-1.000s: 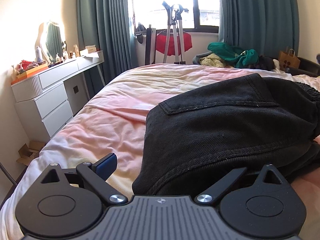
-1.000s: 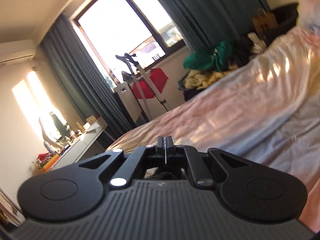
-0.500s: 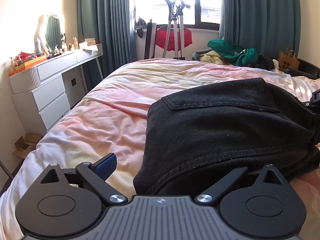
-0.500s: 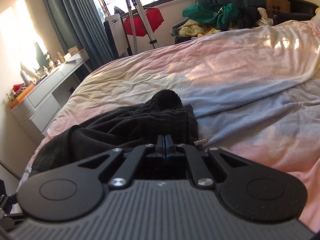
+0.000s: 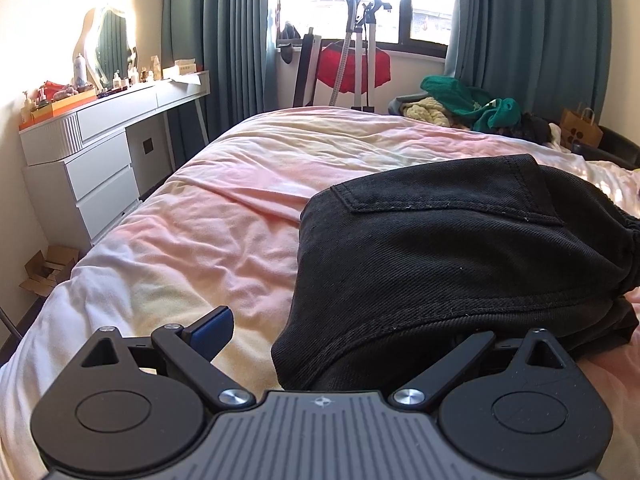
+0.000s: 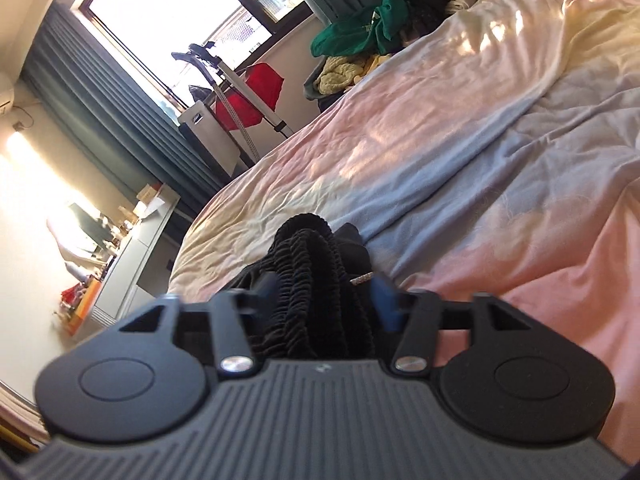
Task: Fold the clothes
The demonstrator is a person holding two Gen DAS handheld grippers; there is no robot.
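Black denim shorts point(image 5: 448, 256) lie folded in a bundle on the pink bed cover point(image 5: 224, 216), back pocket up. My left gripper point(image 5: 340, 340) is open; its left blue pad point(image 5: 212, 330) shows, and its right finger is hidden under the shorts' near edge. In the right wrist view the shorts' gathered elastic waistband point(image 6: 316, 280) bunches between the fingers of my right gripper point(image 6: 324, 300), which is open, its pads on either side of the fabric and not pressing it.
A white dresser point(image 5: 100, 152) with bottles and a mirror stands left of the bed. A garment steamer point(image 5: 360, 48) stands by the window. A pile of green and yellow clothes point(image 5: 468, 108) lies beyond the bed. A cardboard box point(image 5: 48, 272) sits on the floor.
My right gripper was shut and has opened around the waistband while tilting. The left gripper stayed open and shifted only slightly.
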